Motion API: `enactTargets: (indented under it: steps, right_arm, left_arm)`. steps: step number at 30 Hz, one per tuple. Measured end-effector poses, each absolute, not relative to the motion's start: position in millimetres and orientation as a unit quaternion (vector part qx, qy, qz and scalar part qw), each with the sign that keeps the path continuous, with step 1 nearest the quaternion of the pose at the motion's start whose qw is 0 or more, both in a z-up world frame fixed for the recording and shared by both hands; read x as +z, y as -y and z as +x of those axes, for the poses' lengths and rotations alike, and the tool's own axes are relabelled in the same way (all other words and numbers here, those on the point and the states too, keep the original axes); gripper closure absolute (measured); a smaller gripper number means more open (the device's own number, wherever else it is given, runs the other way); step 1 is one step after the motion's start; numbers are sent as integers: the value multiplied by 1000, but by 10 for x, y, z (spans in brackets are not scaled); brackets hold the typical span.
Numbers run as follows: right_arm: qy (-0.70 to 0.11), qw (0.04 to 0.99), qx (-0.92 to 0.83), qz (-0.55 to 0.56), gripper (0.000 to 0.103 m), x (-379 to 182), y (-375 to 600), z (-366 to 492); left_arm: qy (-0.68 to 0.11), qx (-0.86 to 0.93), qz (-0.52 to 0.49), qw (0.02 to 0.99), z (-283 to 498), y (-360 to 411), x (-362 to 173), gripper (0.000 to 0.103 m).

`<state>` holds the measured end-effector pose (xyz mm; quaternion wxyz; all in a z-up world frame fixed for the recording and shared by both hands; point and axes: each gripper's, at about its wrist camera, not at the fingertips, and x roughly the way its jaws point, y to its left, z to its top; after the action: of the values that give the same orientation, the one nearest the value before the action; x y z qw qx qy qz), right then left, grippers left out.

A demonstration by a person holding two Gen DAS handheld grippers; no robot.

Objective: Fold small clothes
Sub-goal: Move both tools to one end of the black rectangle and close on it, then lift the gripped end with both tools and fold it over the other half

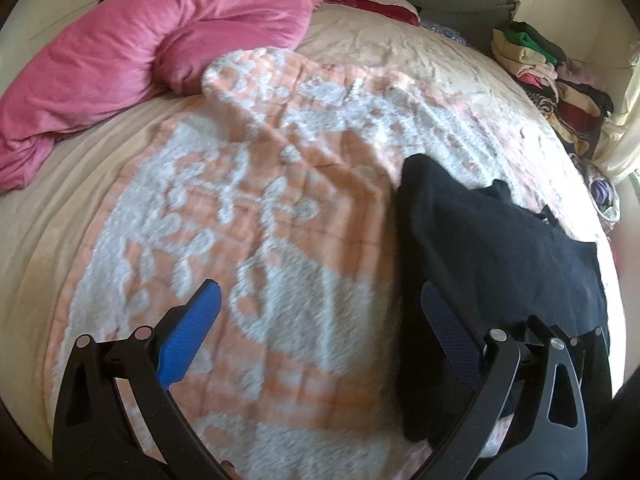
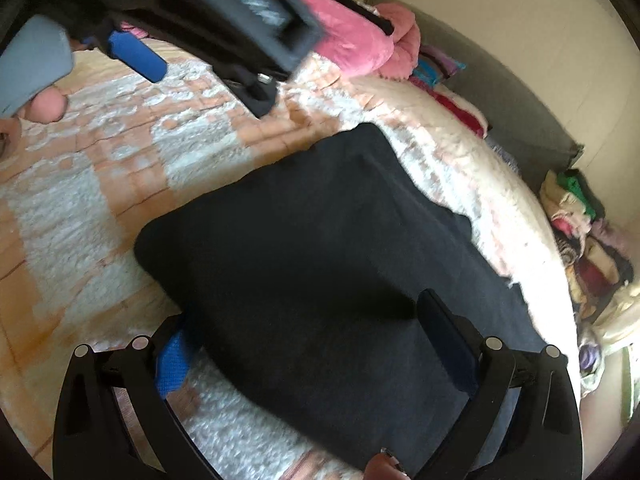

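A black garment lies on the orange-and-white patterned blanket on the bed; it fills the middle of the right wrist view. My left gripper is open above the blanket, its right finger over the garment's left edge. My right gripper is open, its fingers spread over the garment's near part, nothing held. The left gripper also shows at the top left of the right wrist view.
A pink duvet lies bunched at the bed's far left. A pile of mixed clothes stands at the far right by the wall, also in the right wrist view. A beige sheet covers the bed.
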<state>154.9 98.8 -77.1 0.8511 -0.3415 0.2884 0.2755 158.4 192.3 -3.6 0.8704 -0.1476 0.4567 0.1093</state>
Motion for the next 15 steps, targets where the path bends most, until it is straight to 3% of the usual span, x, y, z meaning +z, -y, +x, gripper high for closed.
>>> enactTargets:
  steps: [2,3,5,7,15]
  right_arm:
    - [-275,857,277,-337,21,-728,-959,1550]
    - [-270,859,285,-328,37,-684,-929,1539]
    - [-261,865,304,-303,54,-590,-853,1511]
    - [-251,870,312,-287,88,-506,-769,1477]
    - [-233,889,317,-235,94,-315,-501,1457]
  left_arm:
    - [-460,99,-151,869,1664,-1879,-31,9]
    - [-461,93,-156,869,1719,-1858,-27,9]
    - [-462,79,-172,866,1813,-1832,-17,9]
    - [-463,63,-192,863,1897,-1807,-16,9]
    - [-502,26,-256,826,2210,-1690,-185,9]
